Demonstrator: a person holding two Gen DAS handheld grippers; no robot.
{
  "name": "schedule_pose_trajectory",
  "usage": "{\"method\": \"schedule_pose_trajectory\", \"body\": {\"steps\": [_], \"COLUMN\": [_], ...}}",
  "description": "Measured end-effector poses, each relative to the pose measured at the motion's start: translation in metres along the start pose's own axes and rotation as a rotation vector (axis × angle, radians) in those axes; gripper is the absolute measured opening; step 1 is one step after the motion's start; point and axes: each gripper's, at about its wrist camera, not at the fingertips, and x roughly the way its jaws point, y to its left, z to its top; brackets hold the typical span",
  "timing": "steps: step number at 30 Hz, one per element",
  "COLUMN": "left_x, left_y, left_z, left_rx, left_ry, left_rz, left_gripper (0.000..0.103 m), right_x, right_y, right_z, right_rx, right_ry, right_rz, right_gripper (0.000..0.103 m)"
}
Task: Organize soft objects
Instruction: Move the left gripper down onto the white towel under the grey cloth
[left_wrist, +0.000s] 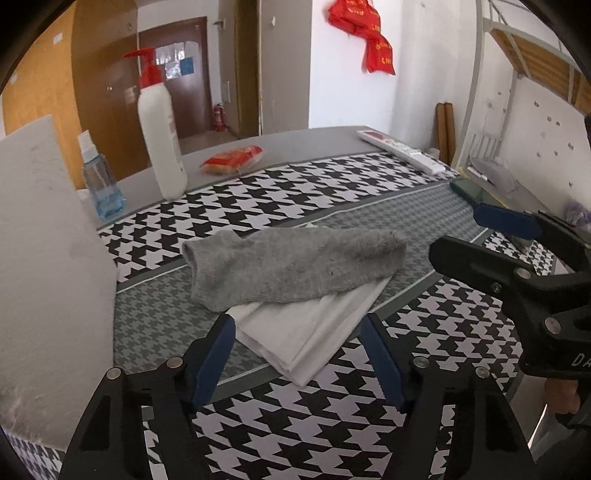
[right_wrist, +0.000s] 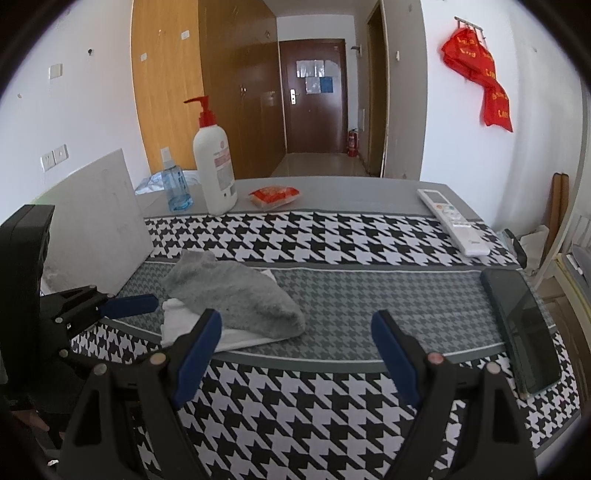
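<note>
Sock, left wrist view: grey sock (left_wrist: 291, 267) lies on the folded white cloth (left_wrist: 314, 332), mid-table; left gripper (left_wrist: 297, 354) spread wide, empty.
Right wrist view: right gripper (right_wrist: 295, 350) wide, empty, near the stack.
Progress: seemingly stacked; nothing held.

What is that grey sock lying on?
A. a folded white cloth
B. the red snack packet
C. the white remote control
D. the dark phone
A: the grey sock rests across a folded white cloth, whose edges stick out beneath it on the patterned table.
</note>
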Motion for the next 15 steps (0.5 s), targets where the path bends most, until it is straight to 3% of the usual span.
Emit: {"method": "schedule_pose_trajectory", "body": {"steps": [8, 15], "left_x": [0.015, 0.018], "left_y": [-0.003, -0.002], "left_z": [0.002, 0.004], "left_rx": [0.010, 0.020], "left_ry": [0.066, 0.063], "left_rz": [-0.018, 0.004], "left_gripper": [0.055, 0.040], "right_x": [0.009, 0.015], "right_y": [0.002, 0.006], "right_z": [0.004, 0.007], "right_rx": [-0.004, -0.029], "right_ry": [0.030, 0.044], "right_rz": [0.022, 0.018], "right_gripper": [0.086, 0.086]}}
